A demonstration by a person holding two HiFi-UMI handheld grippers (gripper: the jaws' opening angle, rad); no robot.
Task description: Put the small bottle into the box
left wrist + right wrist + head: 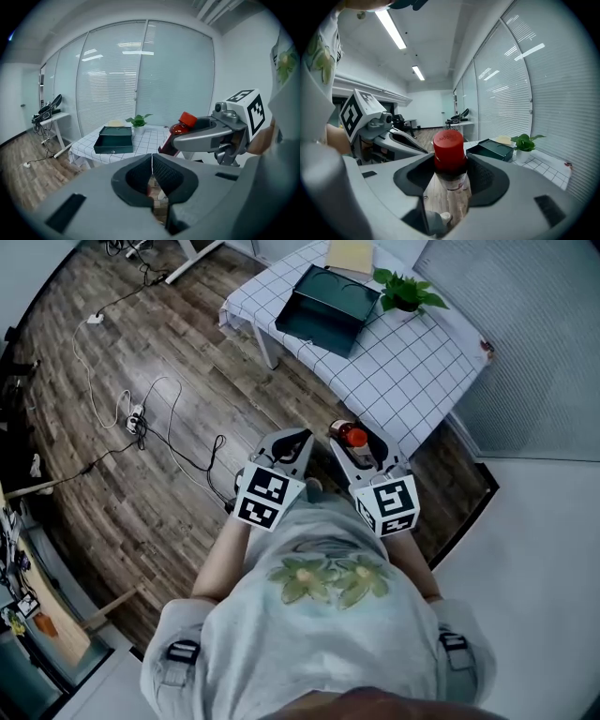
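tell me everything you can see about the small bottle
The small bottle has a red cap, a dark neck and a see-through lower body with a pale label. It is cap up, slightly tilted, clamped just below the cap by the right gripper, in the air short of the table. Nothing else touches it.

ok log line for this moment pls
right gripper: shut on small bottle | left gripper: shut, empty | box: open on table, bottle not yet in

Wood floor (187,381), checked table (412,367), blinded windows (140,70)
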